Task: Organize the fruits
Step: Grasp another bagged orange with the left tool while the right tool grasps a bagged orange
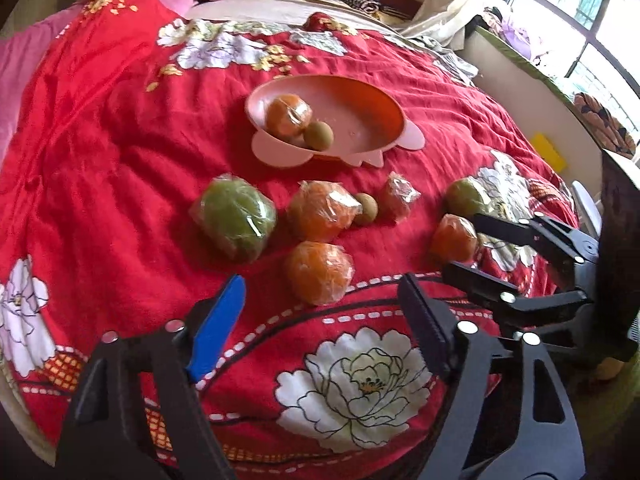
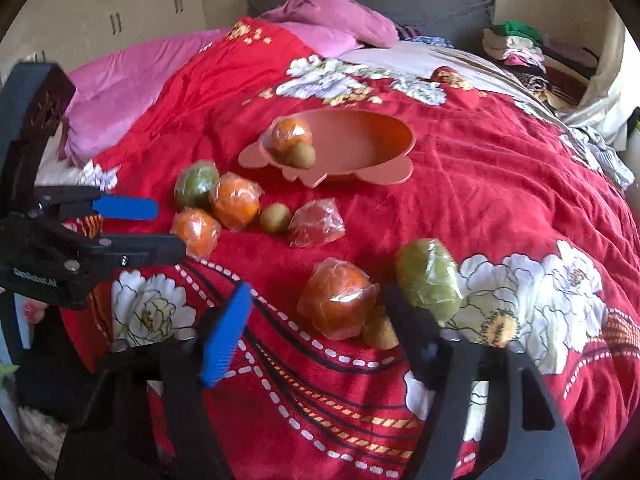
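A pink bowl (image 1: 360, 100) (image 2: 360, 136) on the red flowered quilt holds a wrapped orange (image 1: 288, 114) and a small brown fruit (image 1: 318, 134). Loose fruits lie in front of it. My left gripper (image 1: 320, 314) (image 2: 170, 227) is open, its blue and black pads standing either side of a wrapped orange (image 1: 320, 272) without touching it. My right gripper (image 2: 320, 330) (image 1: 462, 243) is open too, straddling another wrapped orange (image 2: 338, 304), apart from it on the blue side. A small brown fruit (image 2: 380, 332) and a green wrapped fruit (image 2: 428, 276) lie against that orange's right side.
Between the two grippers lie a large green wrapped fruit (image 1: 236, 216), an orange (image 1: 320, 210), a small brown fruit (image 1: 364, 208) and a red wrapped fruit (image 1: 398, 196). Pink pillows (image 2: 328, 20) and a pile of folded clothes (image 2: 512, 44) are at the bed's head. A window (image 1: 580, 8) is at the right.
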`<state>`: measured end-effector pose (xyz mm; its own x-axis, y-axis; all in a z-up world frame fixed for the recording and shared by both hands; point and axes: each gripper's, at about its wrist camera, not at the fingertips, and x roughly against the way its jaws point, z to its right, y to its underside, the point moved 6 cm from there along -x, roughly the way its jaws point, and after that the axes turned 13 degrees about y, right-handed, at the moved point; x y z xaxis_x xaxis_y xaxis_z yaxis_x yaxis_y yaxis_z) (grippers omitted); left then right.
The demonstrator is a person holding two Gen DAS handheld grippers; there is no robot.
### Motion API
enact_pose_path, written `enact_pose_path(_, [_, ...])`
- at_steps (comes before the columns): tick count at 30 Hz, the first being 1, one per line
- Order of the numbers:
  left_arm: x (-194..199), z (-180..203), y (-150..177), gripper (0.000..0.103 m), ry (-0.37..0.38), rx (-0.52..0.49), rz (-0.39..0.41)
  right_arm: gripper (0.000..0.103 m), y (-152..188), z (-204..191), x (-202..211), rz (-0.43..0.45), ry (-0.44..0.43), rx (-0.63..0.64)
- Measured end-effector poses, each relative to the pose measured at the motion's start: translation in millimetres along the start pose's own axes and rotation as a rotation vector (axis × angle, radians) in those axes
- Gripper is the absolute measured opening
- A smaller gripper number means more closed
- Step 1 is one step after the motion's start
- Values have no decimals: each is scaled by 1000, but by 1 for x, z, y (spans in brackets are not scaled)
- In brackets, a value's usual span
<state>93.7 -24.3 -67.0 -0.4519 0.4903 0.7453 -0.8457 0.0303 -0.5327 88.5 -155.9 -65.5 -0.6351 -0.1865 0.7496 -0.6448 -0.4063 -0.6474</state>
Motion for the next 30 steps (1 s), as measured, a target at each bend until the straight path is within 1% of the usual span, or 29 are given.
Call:
enact_pose_path(4, [-7,3,2,60,12,-1,-15,57,-1,0,-7,11,20,40])
enact_pose_path(5, [-8,3,2,57,16,1,-17,54,-1,1,-9,10,25,47])
enact_pose_path(8, [-13,2,2,52,13,5,-23,50,-1,3,-14,13,34,67])
enact_pose_path(12, [-19,-1,1,44,8,14,-33,49,-2,2,-21,15,50,96])
enact_pose_path(16, [-25,-4,-1,41,-8,18,-32,46,-4,0,-27,20,54,122])
enact_pose_path(18, [-27,-7,-2,32,-20,18,-33,43,-4,-1,-29,21,62,133])
enact_pose_path(19, [-28,-7,-2,30,-27,15,-32,42,-5,-1,-29,21,61,132])
enact_pose_path(20, [-29,-8,-3,28,-27,18,-31,42,-5,0,-29,20,56,128])
enact_pose_path(23, [-31,-10,-4,27,-24,21,-32,40,-6,3,-27,21,23,93])
enact_pose_path(27, [-30,-10,-6,27,-23,18,-30,39,-9,11,-19,17,-70,-5])
enact_pose_path(30, [-25,-9,-7,27,-11,22,-22,39,-10,13,-14,11,-110,-52])
